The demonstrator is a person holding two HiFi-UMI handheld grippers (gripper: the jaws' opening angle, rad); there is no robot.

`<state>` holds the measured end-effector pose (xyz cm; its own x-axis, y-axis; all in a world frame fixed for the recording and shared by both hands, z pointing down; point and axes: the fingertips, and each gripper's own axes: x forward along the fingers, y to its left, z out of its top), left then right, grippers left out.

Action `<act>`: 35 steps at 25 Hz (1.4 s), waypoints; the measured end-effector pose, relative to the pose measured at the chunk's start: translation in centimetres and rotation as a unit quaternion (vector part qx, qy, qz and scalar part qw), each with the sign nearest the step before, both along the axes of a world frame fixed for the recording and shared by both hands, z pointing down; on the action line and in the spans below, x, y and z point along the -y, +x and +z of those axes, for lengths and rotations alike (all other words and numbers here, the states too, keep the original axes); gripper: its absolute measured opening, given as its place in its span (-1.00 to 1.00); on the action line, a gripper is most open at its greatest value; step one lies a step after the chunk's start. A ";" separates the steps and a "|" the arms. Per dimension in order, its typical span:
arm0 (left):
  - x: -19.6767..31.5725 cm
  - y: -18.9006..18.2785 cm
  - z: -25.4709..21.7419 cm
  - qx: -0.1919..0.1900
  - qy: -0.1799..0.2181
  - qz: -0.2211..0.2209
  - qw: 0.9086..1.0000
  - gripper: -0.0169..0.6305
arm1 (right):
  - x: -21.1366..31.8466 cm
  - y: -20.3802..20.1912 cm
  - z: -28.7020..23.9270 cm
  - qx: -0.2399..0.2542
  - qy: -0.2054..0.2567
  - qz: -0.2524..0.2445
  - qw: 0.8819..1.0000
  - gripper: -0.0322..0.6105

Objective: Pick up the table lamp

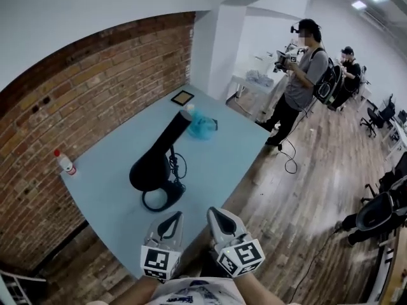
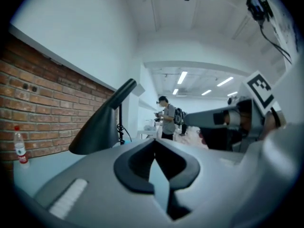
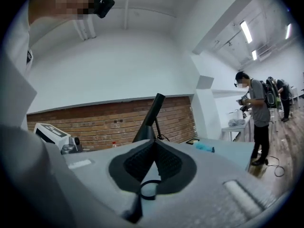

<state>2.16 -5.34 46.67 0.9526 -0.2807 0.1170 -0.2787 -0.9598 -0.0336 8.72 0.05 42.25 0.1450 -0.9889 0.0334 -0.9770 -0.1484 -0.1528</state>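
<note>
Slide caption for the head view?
Both shut, left tongs and right tongs hover short of the black table lamp on the blue table.

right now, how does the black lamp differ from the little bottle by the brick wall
The table lamp is black and much bigger; the bottle is small and pale with a red cap. The table lamp sits toward the middle of the blue table, its neck slanting; the bottle stands upright at the table's edge beside the brick wall. Both rest on that table.

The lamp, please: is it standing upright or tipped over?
Upright. The lamp stands on its ring base on the table; the left gripper view shows its post vertical.
</note>
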 end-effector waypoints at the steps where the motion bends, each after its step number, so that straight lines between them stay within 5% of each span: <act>1: 0.8 0.6 -0.1 0.000 0.001 -0.015 1.000 -0.98 | 1.1 0.9 0.0 0.002 -0.001 -0.016 1.000 -0.90; 11: 7.2 5.7 1.3 0.030 -0.024 -0.193 0.980 -0.98 | 11.4 7.6 -0.7 0.016 -0.005 -0.200 0.980 -0.90; 20: 8.8 8.1 3.5 0.041 -0.057 -0.287 0.955 -0.98 | 15.3 10.7 0.3 0.036 -0.016 -0.295 0.955 -0.90; 25: 9.3 7.9 3.7 0.044 -0.059 -0.303 0.950 -0.98 | 16.8 9.9 1.0 0.045 -0.022 -0.317 0.947 -0.90; 35: 10.0 6.8 4.1 0.048 -0.053 -0.259 0.963 -0.98 | 18.0 7.4 2.2 0.044 -0.032 -0.295 0.954 -0.90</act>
<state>8.93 -15.39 50.79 0.6706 -0.6977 0.2521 -0.7222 -0.6917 0.0067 16.16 -17.97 44.41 -0.4428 -0.8927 0.0833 -0.8771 0.4120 -0.2469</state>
